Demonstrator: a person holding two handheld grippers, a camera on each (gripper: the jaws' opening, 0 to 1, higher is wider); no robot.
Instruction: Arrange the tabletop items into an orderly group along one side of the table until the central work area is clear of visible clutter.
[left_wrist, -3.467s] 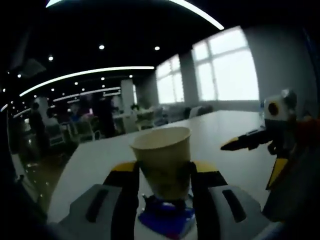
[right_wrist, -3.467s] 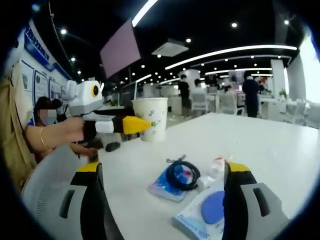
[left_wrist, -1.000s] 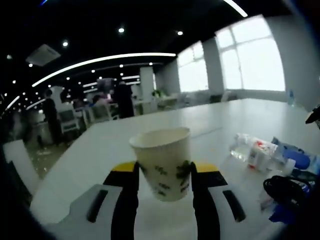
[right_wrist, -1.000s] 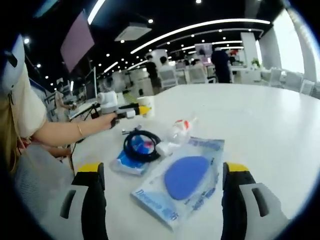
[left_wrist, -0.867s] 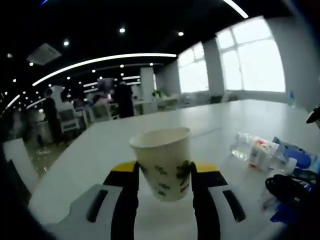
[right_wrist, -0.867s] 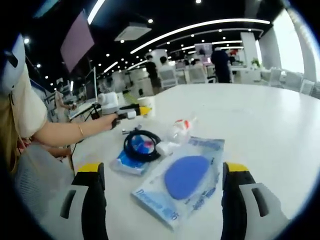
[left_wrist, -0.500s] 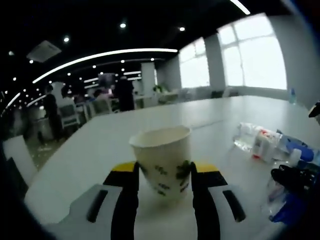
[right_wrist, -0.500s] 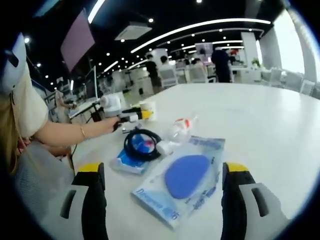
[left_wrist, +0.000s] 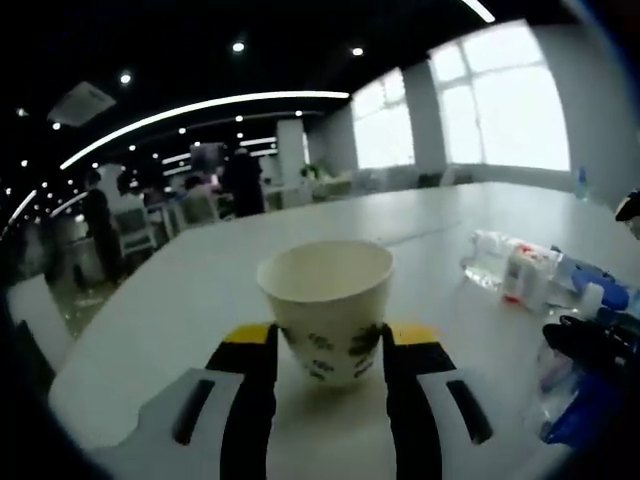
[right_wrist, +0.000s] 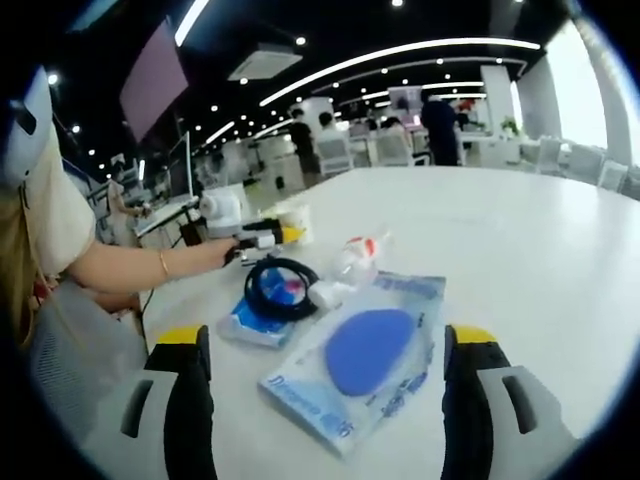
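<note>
A white paper cup (left_wrist: 325, 300) with a dark print stands upright between the yellow-tipped jaws of my left gripper (left_wrist: 327, 338), which is shut on it, low at the white table (left_wrist: 180, 310). In the right gripper view the same cup (right_wrist: 296, 221) and left gripper (right_wrist: 262, 235) are at the table's far left, just behind a black cable coil (right_wrist: 274, 288) lying on a blue packet (right_wrist: 250, 322). My right gripper (right_wrist: 326, 340) is open over a clear packet with a blue oval pad (right_wrist: 370, 365). A small clear bottle (right_wrist: 352, 263) lies beside the coil.
The bottle (left_wrist: 505, 275), the cable coil (left_wrist: 590, 345) and the blue packet (left_wrist: 585, 420) lie right of the cup. A person's arm (right_wrist: 130, 268) reaches along the table's left edge. Bare tabletop (right_wrist: 540, 260) stretches right; chairs and people stand far behind.
The left gripper has carried the cup lower and closer to the cable coil; its view now tilts down into the cup's mouth. The right gripper has stayed open in place.
</note>
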